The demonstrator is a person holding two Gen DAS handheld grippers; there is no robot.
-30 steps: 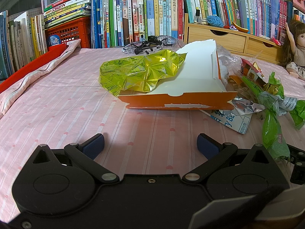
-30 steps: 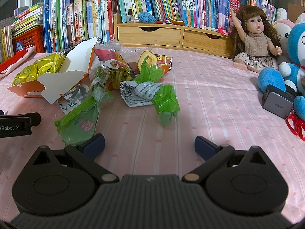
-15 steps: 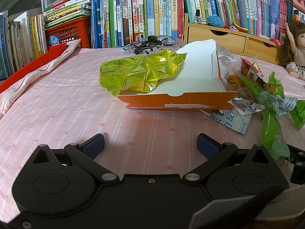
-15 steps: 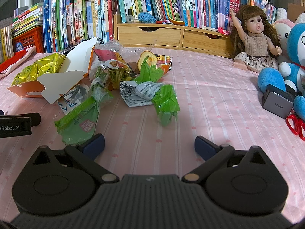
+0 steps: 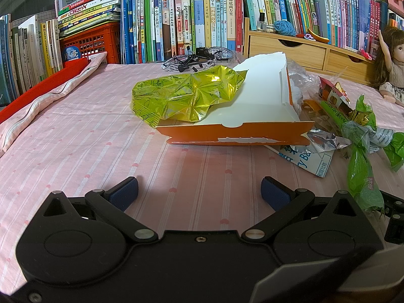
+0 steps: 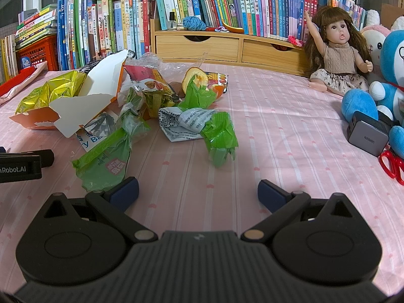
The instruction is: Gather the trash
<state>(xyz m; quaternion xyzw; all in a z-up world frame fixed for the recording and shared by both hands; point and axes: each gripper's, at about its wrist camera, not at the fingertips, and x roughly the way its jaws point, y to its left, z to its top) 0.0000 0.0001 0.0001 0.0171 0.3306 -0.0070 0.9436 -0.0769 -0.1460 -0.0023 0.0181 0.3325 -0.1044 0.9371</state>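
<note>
Trash lies in a heap on the pink striped bedsheet [image 5: 75, 139]. A torn orange and white carton [image 5: 252, 116] holds a crumpled yellow-green foil bag [image 5: 186, 96]. To its right lie green wrappers [image 5: 361, 171], foil and printed paper. My left gripper [image 5: 199, 193] stands open just short of the carton, nothing between its blue pads. In the right wrist view the carton [image 6: 83, 101], a flat green wrapper [image 6: 106, 161], a crumpled white and green wrapper [image 6: 199, 128] and snack bags [image 6: 154, 85] lie ahead. My right gripper [image 6: 198, 192] is open and empty, its left pad beside the flat green wrapper.
Rows of books [image 6: 202, 0] and a wooden drawer unit [image 6: 227, 45] line the back. A doll [image 6: 338, 50], blue plush toy [image 6: 378, 85], grey charger [image 6: 367, 136] and red scissors [image 6: 392, 164] sit at the right. A red crate [image 5: 93, 40] and toy bicycle [image 5: 199, 58] stand behind the carton.
</note>
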